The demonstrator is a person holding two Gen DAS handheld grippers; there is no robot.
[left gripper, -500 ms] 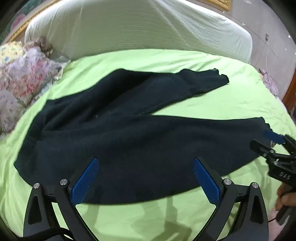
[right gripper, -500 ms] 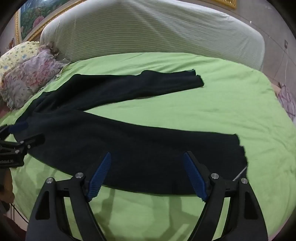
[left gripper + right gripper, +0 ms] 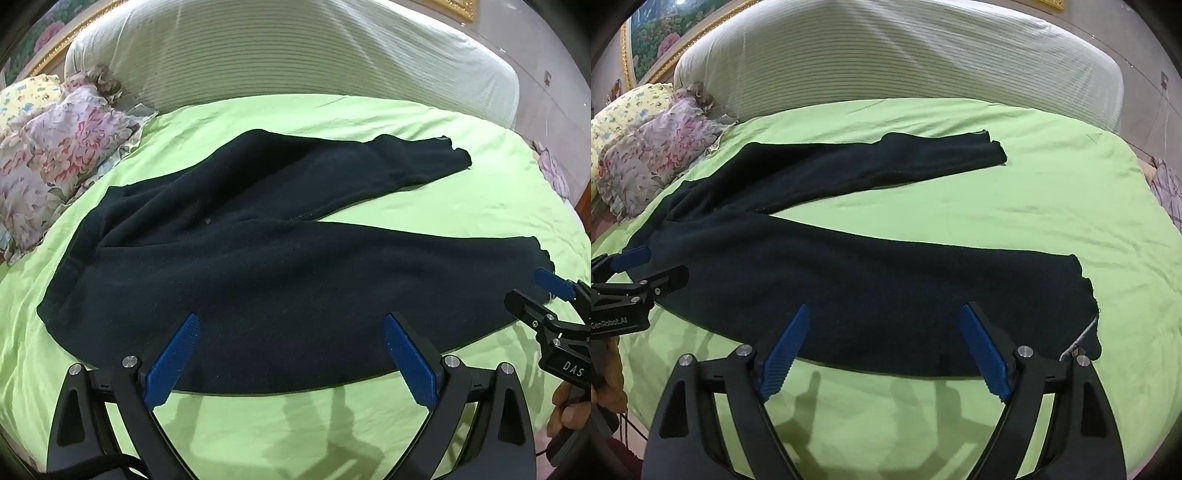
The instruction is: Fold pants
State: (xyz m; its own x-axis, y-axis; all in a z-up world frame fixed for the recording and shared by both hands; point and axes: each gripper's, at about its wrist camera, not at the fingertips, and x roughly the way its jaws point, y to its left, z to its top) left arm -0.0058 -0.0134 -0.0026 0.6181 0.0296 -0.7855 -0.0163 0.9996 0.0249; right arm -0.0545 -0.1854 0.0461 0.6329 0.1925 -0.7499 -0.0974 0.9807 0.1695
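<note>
Pulled back a little from the pants [image 3: 280,266] since half a second ago, both grippers, with more green sheet showing ahead of the near trouser edge. Black pants lying flat and unfolded on the green bed sheet [image 3: 369,122], waist toward the left edge of the bed, two legs spread apart toward the right edge, the far leg ending short of the headboard side, the near leg along the near edge. Left gripper [image 3: 291,354] spread wide above the near edge of the seat part, pinching nothing. Right gripper [image 3: 890,347] likewise spread wide above the near leg, touching no cloth that can be seen. Blue pads [image 3: 786,354] facing inward on each finger. Flowered pillows [image 3: 55,158] at the far left corner, striped cream headboard [image 3: 295,55] along the far edge, gold picture frame [image 3: 646,55] beyond.
</note>
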